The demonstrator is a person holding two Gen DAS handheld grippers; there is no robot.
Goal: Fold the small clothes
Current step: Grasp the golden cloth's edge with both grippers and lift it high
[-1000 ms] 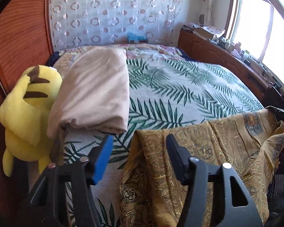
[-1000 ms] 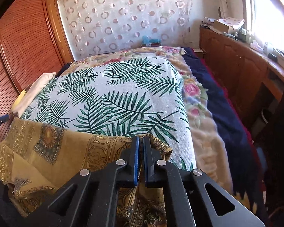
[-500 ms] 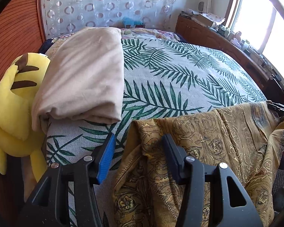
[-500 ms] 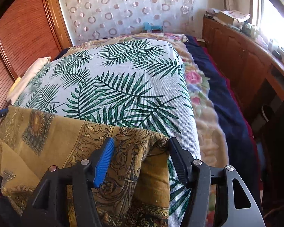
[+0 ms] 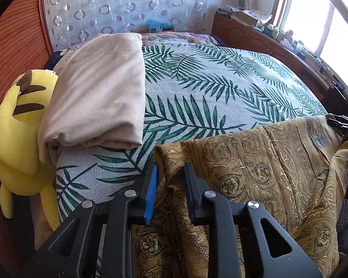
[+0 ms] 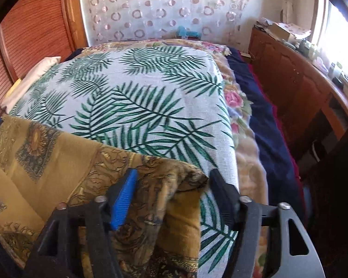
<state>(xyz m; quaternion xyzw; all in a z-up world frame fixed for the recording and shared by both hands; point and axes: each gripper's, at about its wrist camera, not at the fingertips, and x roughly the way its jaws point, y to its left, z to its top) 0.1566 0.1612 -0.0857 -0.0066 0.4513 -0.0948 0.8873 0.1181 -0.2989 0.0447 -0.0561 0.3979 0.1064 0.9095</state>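
Ochre garment (image 5: 262, 173) drapes palm-leaf bedspread's (image 5: 220, 92) near edge.

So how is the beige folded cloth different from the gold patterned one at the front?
The beige cloth is plain; the gold cloth carries an ornate print. The beige cloth lies neatly folded beside the yellow plush toy, away from both grippers; the gold cloth sprawls rumpled over the near edge, between the jaws of both. Both lie on the palm-leaf bedspread.
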